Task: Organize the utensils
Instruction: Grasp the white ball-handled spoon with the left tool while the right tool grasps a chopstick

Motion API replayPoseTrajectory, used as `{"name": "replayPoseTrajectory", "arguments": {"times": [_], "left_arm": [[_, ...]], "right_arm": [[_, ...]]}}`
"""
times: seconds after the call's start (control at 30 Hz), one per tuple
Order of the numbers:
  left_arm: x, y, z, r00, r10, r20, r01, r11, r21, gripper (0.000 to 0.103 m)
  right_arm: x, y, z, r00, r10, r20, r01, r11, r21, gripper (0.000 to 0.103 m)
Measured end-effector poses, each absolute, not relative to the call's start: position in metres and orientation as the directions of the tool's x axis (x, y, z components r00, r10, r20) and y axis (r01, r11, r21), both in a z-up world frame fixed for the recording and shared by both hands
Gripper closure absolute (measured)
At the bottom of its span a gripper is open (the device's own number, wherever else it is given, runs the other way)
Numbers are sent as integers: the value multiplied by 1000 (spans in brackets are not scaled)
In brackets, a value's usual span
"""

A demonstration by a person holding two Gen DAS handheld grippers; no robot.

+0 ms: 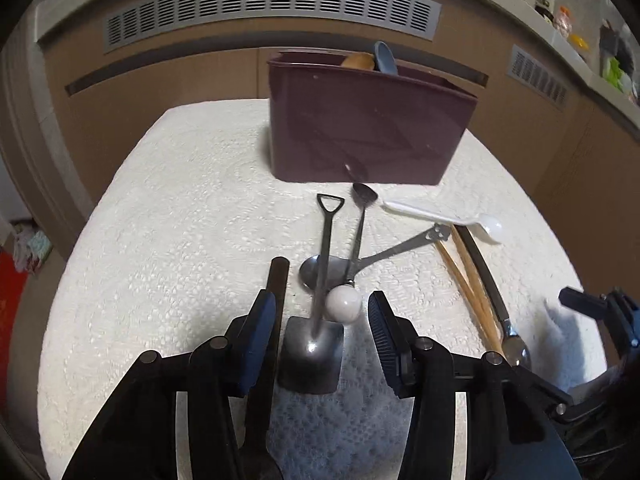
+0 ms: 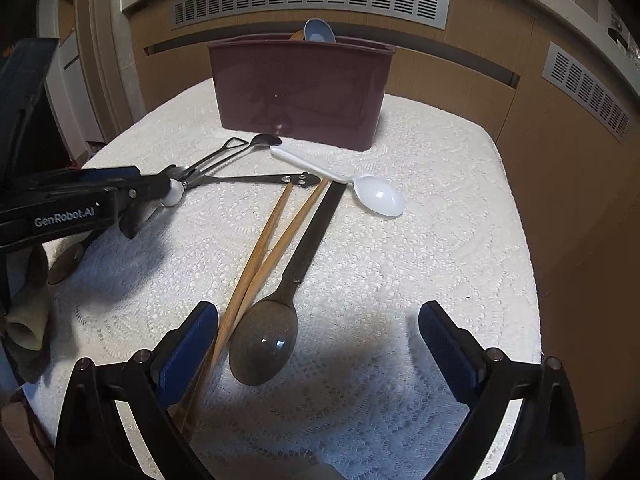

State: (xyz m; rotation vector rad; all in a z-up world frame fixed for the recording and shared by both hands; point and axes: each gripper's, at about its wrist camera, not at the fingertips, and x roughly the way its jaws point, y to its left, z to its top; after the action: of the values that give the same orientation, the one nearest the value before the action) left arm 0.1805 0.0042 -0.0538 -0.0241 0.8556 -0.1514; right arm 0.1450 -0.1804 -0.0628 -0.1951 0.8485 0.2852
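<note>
My left gripper [image 1: 322,320] hangs low over the white lace cloth [image 1: 180,240], jaws apart. Between its fingers lie the bowl of a shovel-shaped metal spoon [image 1: 310,354] and the white ball end [image 1: 343,304] of a small dark spoon; neither pad touches them. A larger metal spoon [image 1: 320,272] lies crossed under them. My right gripper [image 2: 320,340] stands wide open over a dark spoon [image 2: 266,340] with a black handle. Its left finger is close to a pair of wooden chopsticks [image 2: 272,240]. A white plastic spoon [image 2: 378,198] lies in front of the maroon holder [image 2: 300,92].
The maroon holder [image 1: 368,132] at the back holds a blue spoon [image 1: 385,58] and a wooden utensil [image 1: 358,61]. A black handle [image 1: 278,280] lies beside the left gripper's left finger. Brown cabinets with grey vents [image 1: 272,4] stand behind the table. The cloth drops off at the edges.
</note>
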Motion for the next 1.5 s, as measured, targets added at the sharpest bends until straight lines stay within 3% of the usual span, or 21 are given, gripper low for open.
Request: {"name": "replayPoseTrajectory", "arguments": {"times": [0.1, 0.3, 0.43, 0.73, 1.27, 1.4, 1.5], "left_arm": [[182, -6, -53, 636, -159, -755, 170, 983, -64, 65], [195, -9, -62, 600, -133, -789, 151, 987, -51, 65], [199, -11, -62, 601, -130, -789, 165, 986, -37, 74], [153, 6, 8, 756, -167, -633, 195, 981, -26, 79], [128, 25, 70, 827, -232, -512, 228, 971, -73, 80], [125, 25, 65, 816, -239, -527, 239, 969, -68, 80], [127, 25, 52, 785, -256, -564, 250, 964, -89, 80]], "right_arm": [[144, -181, -62, 630, 175, -756, -325, 944, -52, 4], [144, -181, -61, 633, 178, -753, -320, 946, -46, 4], [145, -181, -61, 632, 179, -754, -320, 946, -44, 4], [139, -184, -50, 671, 174, -721, -301, 952, -50, 4], [128, -180, -24, 699, 151, -699, -294, 952, -88, 5], [127, -178, -24, 682, 174, -710, -310, 949, -65, 17], [131, -176, -27, 661, 181, -729, -317, 947, -53, 50]]}}
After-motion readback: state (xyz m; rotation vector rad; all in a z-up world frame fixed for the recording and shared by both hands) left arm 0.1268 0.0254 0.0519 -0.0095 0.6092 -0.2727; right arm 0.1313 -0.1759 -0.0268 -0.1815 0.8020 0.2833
